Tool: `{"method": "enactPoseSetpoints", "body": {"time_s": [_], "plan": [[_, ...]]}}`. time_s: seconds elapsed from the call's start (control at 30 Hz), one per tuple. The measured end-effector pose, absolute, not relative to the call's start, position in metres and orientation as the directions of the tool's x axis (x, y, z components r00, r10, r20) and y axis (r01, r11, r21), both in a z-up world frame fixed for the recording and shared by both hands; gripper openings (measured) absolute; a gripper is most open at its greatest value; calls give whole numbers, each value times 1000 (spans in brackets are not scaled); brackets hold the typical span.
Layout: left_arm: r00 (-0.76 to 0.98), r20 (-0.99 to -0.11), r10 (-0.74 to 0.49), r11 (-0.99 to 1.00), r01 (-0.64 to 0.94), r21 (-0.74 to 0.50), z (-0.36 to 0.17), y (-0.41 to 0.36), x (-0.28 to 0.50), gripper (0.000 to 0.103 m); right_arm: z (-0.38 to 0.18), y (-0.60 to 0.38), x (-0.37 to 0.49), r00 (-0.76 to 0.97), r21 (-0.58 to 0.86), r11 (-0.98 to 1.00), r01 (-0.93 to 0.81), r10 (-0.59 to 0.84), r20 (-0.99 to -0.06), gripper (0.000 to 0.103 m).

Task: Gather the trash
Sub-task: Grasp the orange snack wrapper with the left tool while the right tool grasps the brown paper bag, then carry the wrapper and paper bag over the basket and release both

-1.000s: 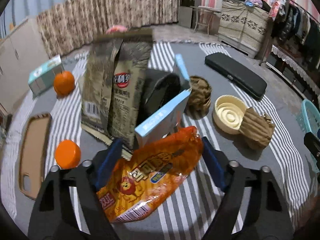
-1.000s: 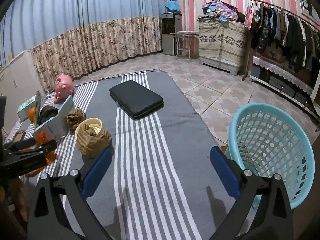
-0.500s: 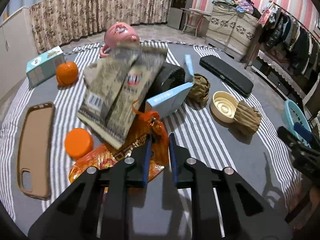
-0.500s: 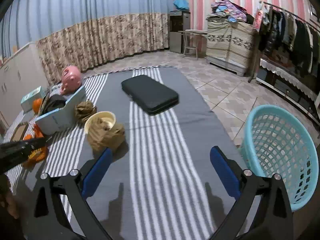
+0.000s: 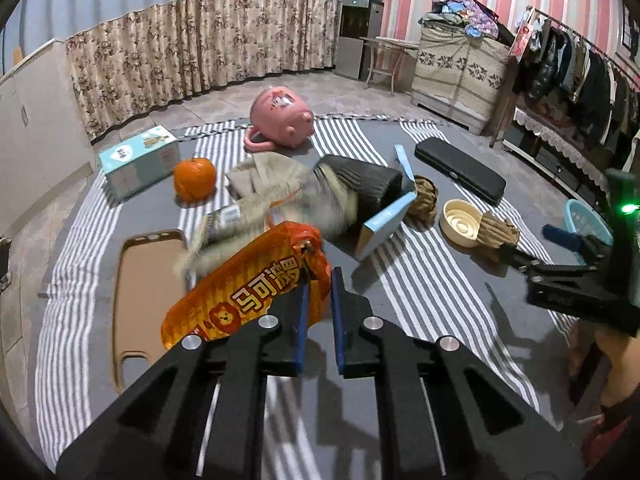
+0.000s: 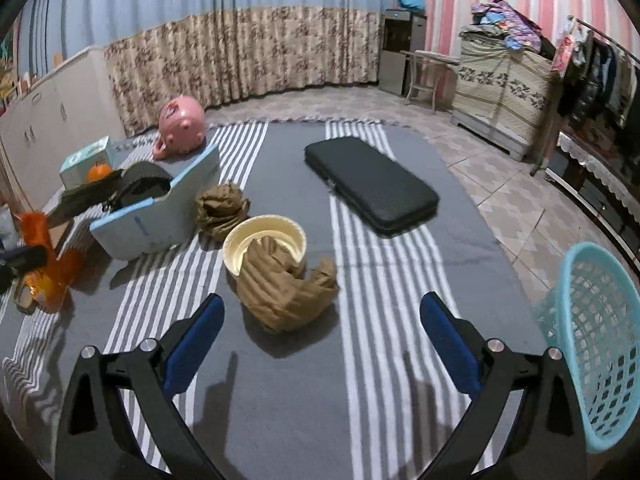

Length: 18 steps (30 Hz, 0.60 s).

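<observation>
While its jaws are closing, the left gripper (image 5: 318, 292) pinches the end of an orange snack bag (image 5: 244, 292), which juts out up and to the left of the pads, lifted off the striped rug (image 5: 420, 292). Just beyond the bag lie a blurred grey wrapper (image 5: 256, 204), a tan phone case (image 5: 140, 276) to the left, and a light blue box (image 5: 384, 220) to the right. Farther off sit an orange fruit (image 5: 194, 178) and a pink toy (image 5: 282, 120).

The right gripper (image 6: 320, 332) stands wide with nothing between its jaws. Just ahead of them lie crumpled brown paper (image 6: 286, 288) and a cream bowl (image 6: 262, 242). A turquoise basket (image 6: 600, 340) stands just right of the right jaw, and a black case (image 6: 370, 184) lies farther ahead.
</observation>
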<state>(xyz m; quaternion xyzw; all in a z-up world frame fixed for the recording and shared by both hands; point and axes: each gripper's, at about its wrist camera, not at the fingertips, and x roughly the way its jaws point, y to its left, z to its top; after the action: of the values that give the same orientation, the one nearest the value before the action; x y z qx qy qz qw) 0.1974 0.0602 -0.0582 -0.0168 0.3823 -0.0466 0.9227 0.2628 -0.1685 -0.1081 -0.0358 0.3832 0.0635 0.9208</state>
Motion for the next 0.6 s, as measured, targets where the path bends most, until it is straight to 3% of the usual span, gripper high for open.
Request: {"method": "enactPoseSetpoints", "body": {"time_s": [0.03, 0.1, 0.17, 0.6], "plan": [[706, -702, -96, 995, 74, -62, -56, 63, 197, 9, -110, -167, 266, 691, -22, 988, -154, 91, -717, 91], [710, -698, -88, 996, 71, -52, -53, 67, 195, 9, -114, -165, 270, 662, -9, 983, -185, 118, -740, 61], [713, -696, -87, 996, 67, -56, -51, 68, 193, 9, -114, -167, 270, 653, 15, 980, -200, 145, -743, 50], [761, -644, -76, 996, 85, -17, -12, 41, 191, 8, -63, -224, 238, 772, 47, 991, -124, 126, -623, 49]]}}
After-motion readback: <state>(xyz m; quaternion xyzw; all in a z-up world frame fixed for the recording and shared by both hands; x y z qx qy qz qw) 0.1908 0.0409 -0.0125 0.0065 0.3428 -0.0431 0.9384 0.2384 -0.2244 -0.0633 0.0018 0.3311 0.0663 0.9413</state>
